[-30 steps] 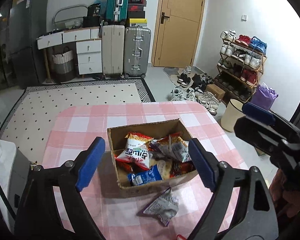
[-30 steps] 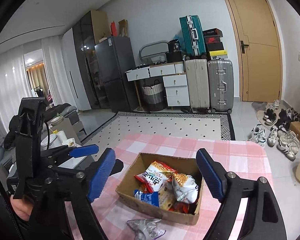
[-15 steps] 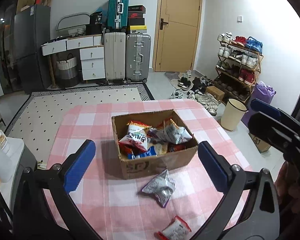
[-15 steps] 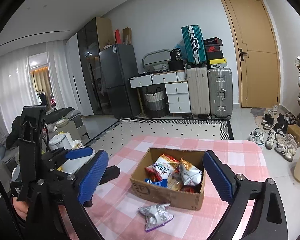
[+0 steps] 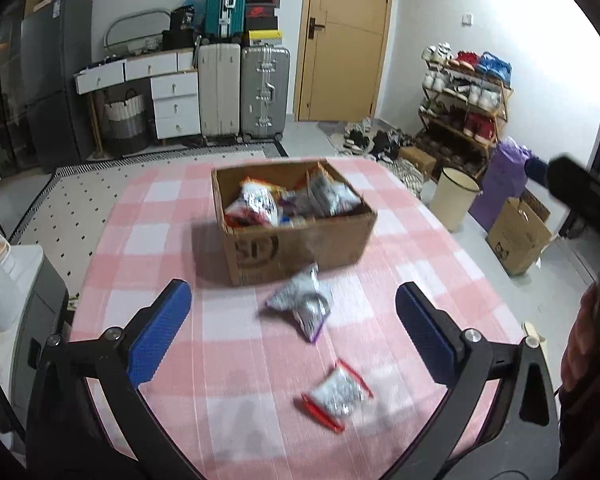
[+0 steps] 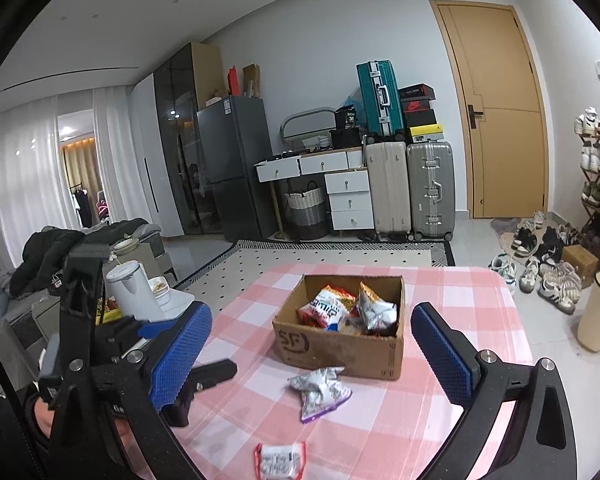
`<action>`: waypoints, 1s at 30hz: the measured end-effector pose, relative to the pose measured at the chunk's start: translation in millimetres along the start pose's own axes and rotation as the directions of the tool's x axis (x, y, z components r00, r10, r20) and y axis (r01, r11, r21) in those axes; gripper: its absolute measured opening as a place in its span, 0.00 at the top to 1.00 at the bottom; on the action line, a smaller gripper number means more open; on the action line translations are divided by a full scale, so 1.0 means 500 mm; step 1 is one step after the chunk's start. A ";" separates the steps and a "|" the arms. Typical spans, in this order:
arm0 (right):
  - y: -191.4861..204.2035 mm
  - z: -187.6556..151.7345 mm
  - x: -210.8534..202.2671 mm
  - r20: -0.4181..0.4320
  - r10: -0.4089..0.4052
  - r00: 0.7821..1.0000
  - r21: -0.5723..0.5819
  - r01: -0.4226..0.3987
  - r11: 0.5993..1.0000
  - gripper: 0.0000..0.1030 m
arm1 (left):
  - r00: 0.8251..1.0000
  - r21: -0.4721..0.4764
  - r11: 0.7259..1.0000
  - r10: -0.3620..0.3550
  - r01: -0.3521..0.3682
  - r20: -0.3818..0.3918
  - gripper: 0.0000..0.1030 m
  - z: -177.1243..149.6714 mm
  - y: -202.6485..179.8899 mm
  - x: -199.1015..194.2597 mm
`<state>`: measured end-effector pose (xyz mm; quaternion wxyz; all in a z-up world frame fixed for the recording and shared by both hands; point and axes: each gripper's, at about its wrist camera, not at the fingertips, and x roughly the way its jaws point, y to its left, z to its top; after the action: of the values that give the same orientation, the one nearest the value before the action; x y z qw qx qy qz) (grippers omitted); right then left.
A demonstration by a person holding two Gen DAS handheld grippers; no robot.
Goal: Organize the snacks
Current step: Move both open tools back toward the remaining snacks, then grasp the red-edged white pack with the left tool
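Partly blurred snack packets (image 5: 305, 305) outside box (image 5: 300, 240)

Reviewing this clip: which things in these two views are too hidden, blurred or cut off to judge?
- Lower layer of the cardboard box: both views, covered by the top snack bags and the near wall.
- Print on the silver packet: left wrist view, motion blur; too small in the right wrist view.
- Red-edged packet: right wrist view, cut off by the bottom edge.
- Right gripper: left wrist view, only a dark part at the right edge.
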<state>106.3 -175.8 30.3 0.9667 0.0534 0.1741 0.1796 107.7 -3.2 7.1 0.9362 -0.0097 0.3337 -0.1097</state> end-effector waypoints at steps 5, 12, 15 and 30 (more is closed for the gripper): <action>0.002 -0.028 -0.024 -0.010 -0.001 1.000 0.006 0.001 1.000 0.01 | 0.998 -0.007 1.000 -0.018 0.018 -0.058 0.01 -0.065 -0.005 0.015; 0.001 -0.063 -0.030 -0.032 0.001 0.999 0.018 0.000 1.000 0.01 | 0.990 -0.026 0.999 -0.043 0.039 -0.138 0.01 -0.147 -0.008 0.065; -0.002 -0.084 -0.029 -0.041 0.004 0.999 0.032 -0.003 0.999 0.01 | 0.984 -0.017 0.999 -0.048 0.045 -0.171 0.01 -0.170 -0.011 0.090; -0.060 -0.183 0.029 -0.130 0.013 0.991 0.116 0.002 0.993 0.01 | 0.941 0.008 0.995 -0.094 0.101 -0.324 0.01 -0.256 -0.051 0.233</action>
<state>96.1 -194.7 -64.5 0.9480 0.0979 0.2470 0.1750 110.2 -45.9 -162.6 0.8624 0.0032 0.4802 -0.1600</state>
